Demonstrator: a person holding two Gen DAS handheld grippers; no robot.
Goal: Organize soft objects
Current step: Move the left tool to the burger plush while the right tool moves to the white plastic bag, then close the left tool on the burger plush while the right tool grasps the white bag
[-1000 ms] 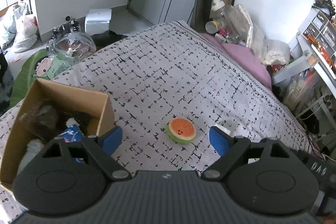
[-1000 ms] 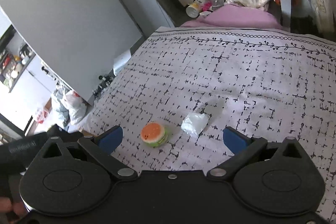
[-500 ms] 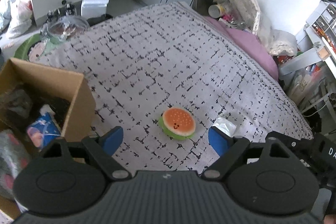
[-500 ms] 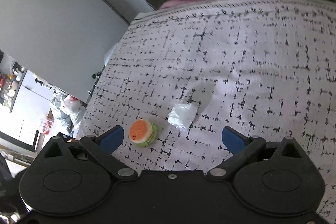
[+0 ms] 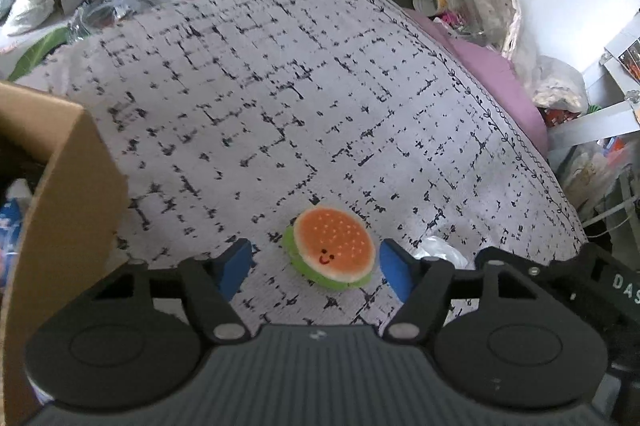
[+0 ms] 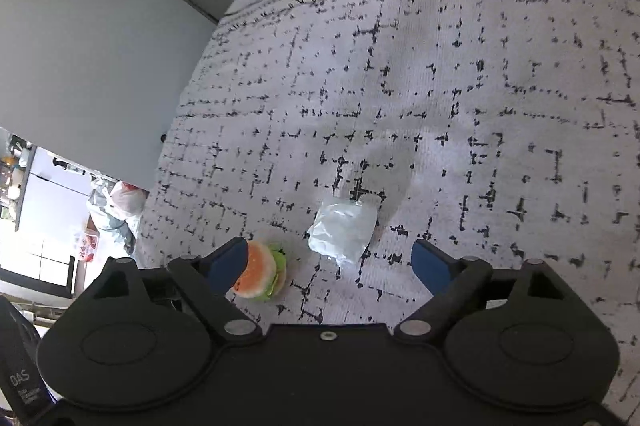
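Bedspread point(image 5: 280, 98), white with black dashed grid, is taking up most of both views. Brown cardboard box point(image 5: 76, 210) is sitting at its left edge, holding something blue and dark stuff I can't make out. Left gripper point(image 5: 316, 268) is hovering spread wide around the plush orange-and-green burger point(image 5: 334, 248), not touching. Right gripper point(image 6: 332, 262) is gaping too, over the crinkly white plastic packet point(image 6: 344, 232).

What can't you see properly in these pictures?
- Cardboard box, left wrist view: cut off by the left edge, contents dark.
- White packet, left wrist view: mostly behind the left hand-held gripper.
- Burger toy, right wrist view: partly behind the right hand-held gripper.
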